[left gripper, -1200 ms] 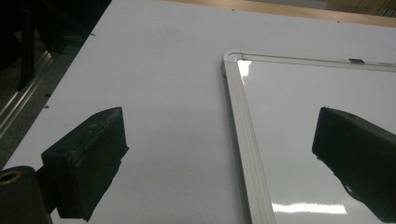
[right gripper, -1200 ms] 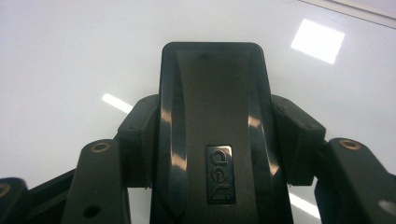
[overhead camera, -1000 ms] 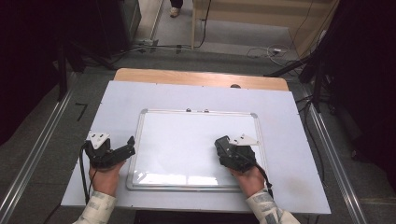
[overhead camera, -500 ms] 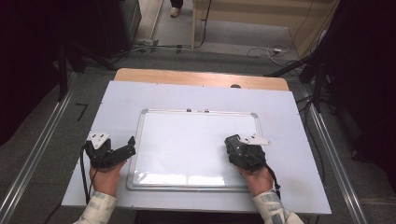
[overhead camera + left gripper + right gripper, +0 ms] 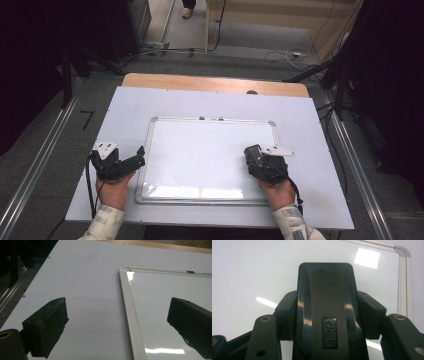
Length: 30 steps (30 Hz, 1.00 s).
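Nearest to me, my left gripper point(image 5: 136, 159) sits at the near left corner of the bench point(image 5: 125, 110), jaws spread wide with nothing between them. In the left gripper view one jaw hangs over the bare white bench top and the other over the whiteboard point(image 5: 170, 290), with the board's left frame edge running up between them.

My right gripper point(image 5: 252, 156) is over the near right part of the whiteboard point(image 5: 210, 150), and it's clamped on a black eraser point(image 5: 324, 305) with "deli" on it. From the right gripper view the eraser blocks most of what's ahead, so I can't see its bottom face or say for sure whether it's touching the board. From above the eraser is just a dark lump lost in the gripper.

The board looks blank, glare along the near edge. Two small clips at its far frame are too tiny to make out. Beyond that, a wooden strip point(image 5: 215, 84), then floor with cables point(image 5: 280, 54) and somebody's shoe point(image 5: 188, 12), cut off.
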Motion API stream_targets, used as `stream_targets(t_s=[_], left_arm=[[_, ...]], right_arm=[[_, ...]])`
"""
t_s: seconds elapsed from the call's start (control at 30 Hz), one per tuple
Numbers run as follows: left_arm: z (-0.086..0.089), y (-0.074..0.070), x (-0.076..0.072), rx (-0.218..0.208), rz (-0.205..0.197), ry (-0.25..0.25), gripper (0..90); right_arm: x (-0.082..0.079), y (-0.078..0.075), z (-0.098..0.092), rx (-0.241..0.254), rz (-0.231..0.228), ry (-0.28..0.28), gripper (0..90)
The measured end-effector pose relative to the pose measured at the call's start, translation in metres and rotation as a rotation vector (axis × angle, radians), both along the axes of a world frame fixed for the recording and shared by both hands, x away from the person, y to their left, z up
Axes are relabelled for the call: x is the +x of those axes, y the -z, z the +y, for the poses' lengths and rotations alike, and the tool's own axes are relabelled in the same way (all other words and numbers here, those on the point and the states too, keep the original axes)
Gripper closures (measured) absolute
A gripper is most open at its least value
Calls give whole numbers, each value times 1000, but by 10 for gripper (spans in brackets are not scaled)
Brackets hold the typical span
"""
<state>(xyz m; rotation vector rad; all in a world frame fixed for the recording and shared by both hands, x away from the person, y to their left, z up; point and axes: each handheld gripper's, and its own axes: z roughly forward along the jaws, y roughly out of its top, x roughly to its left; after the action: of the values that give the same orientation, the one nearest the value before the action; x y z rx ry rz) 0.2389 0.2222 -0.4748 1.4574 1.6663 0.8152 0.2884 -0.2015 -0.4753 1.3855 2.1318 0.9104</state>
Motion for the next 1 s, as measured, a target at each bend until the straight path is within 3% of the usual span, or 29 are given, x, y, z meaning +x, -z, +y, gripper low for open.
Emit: stream_targets(t_s=[0.77,1.0], left_arm=[[0,-1,0,-10,-8,3,34],[-1,0,2,-15,-3,7,34]], right_arm=[[-3,1,-4,-6,-11,46,385],[-6,2,-8,-19,-10,86,385]])
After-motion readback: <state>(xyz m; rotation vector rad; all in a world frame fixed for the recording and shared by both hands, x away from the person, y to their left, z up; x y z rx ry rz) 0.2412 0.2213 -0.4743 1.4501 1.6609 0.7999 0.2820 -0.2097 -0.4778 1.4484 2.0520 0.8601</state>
